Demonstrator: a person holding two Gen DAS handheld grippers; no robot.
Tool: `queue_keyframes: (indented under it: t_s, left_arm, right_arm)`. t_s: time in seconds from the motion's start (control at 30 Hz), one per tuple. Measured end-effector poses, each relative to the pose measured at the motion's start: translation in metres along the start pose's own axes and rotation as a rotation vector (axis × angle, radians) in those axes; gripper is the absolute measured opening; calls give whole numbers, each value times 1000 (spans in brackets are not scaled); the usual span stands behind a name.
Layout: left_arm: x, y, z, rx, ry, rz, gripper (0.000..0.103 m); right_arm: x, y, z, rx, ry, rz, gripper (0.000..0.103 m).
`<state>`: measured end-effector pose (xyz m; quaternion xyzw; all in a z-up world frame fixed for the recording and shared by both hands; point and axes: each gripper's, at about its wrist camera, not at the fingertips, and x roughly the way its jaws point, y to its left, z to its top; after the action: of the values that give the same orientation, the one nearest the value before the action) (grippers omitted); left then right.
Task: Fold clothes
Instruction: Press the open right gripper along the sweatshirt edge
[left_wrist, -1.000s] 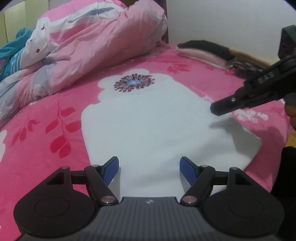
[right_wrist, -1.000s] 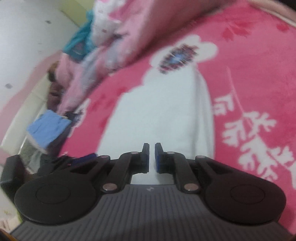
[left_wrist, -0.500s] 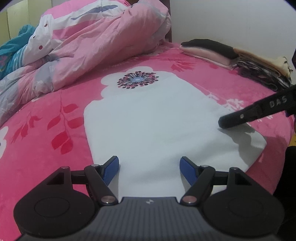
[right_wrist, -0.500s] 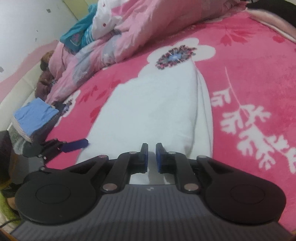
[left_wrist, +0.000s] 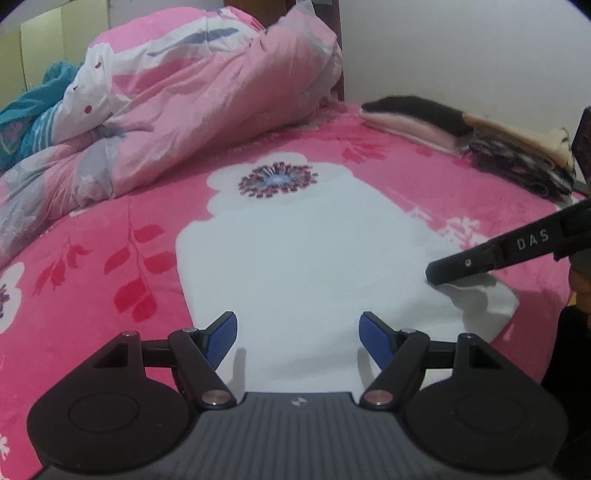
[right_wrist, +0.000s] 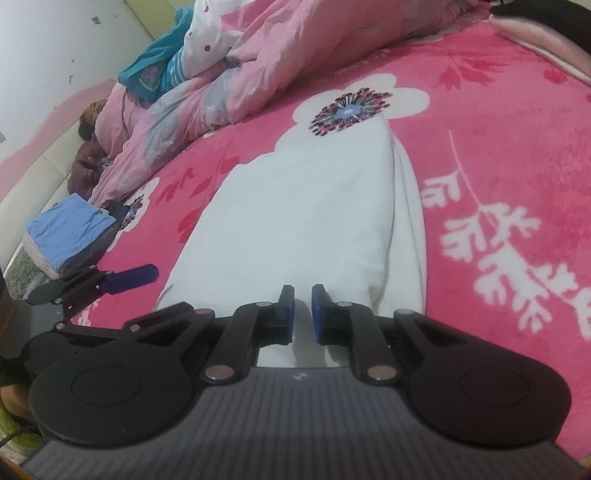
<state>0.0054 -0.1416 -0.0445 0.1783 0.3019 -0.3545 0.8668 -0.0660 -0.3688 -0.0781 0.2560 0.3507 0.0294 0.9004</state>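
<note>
A white garment lies flat on the pink flowered bedspread, folded lengthwise; it also shows in the right wrist view. My left gripper is open and empty, hovering over the garment's near edge. My right gripper has its jaws nearly together with a narrow gap, at the garment's near right corner; I cannot tell whether cloth is pinched. In the left wrist view the right gripper's finger touches that corner, which is slightly lifted and wrinkled. The left gripper's blue pad shows at the garment's left.
A rumpled pink quilt lies across the back of the bed. A stack of folded dark and beige clothes sits at the far right. Folded blue clothes lie at the left. A teal cloth lies on the quilt.
My right gripper has come down to the garment's near right corner, which now lifts and wrinkles. My left gripper stays open over the near edge, slightly lower.
</note>
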Motion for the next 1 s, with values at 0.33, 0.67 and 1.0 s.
queue_keyframes:
  t_s: [0.33, 0.67, 1.0]
  left_arm:
    - [22, 11, -9, -34, 50, 18, 74]
    - [26, 14, -15, -44, 54, -1, 74]
    - [18, 16, -13, -51, 41, 13, 74]
  right_arm:
    - [0, 19, 9, -52, -28, 8, 11]
    - [24, 23, -1, -103, 11, -49, 11]
    - [14, 28, 3, -105, -18, -49, 11]
